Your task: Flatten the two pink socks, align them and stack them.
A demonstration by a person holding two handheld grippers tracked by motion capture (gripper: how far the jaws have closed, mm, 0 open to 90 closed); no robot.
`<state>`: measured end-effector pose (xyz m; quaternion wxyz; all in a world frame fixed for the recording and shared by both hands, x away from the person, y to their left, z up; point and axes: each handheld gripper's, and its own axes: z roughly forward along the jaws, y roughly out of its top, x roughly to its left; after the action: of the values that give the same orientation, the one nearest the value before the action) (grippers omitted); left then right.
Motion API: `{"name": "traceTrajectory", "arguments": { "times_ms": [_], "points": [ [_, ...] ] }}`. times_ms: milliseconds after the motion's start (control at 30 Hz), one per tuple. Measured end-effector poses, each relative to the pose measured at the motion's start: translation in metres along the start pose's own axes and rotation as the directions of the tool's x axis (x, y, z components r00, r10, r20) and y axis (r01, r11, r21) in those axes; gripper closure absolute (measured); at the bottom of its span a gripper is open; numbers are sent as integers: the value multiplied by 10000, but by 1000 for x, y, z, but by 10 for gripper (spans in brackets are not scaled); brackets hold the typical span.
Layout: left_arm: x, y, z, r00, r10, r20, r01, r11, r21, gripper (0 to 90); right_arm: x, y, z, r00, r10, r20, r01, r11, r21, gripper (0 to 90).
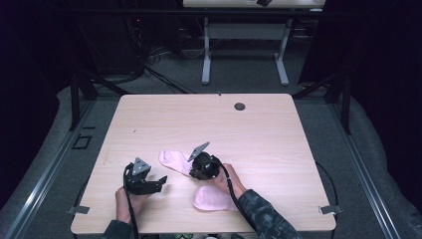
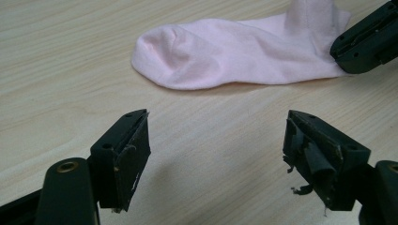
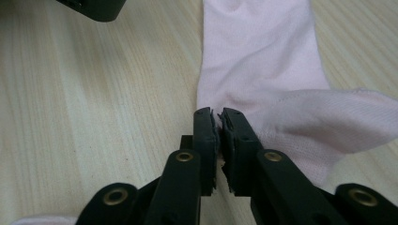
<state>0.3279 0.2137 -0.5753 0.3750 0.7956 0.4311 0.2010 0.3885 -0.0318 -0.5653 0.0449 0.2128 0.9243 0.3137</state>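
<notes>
Nearest, second pink sock (image 1: pixel 211 198) flat at table (image 1: pixel 278 134) front edge, awaiting its turn. Left gripper (image 1: pixel 160 183) jaws wide, empty, poised just short of pink sock (image 2: pixel 225 58). Right gripper (image 3: pixel 218 123) pinched tight, apparently on sock's edge for folding or pairing.

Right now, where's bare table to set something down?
Free: the whole far half of the table up to the cable hole, and the right side past the right gripper. Crowded: the near middle, where the pink sock, second sock and left gripper sit.
</notes>
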Motion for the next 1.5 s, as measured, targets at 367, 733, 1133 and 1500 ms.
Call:
{"name": "traceTrajectory", "arguments": {
  "times_ms": [367,733,1133,1500],
  "points": [
    [-34,25,7,9858,1557,634,-1523,9867,-567,281,-7,-8,-43,9908,1059,-841,-1130,9900,-845,884],
    [-88,61,41,9207,3342,2015,-3205,9422,-982,605,-21,-27,-90,9687,2041,-1413,-2260,9606,-1617,883],
    [-97,94,53,9296,2412,2785,-2450,9693,-215,885,-15,-68,-106,9833,1733,560,-1566,9615,-2258,615],
    [-102,126,51,9391,1673,3002,-1725,9850,-94,884,20,-67,-88,9427,324,3321,379,9784,-2031,432]
  ]
}}
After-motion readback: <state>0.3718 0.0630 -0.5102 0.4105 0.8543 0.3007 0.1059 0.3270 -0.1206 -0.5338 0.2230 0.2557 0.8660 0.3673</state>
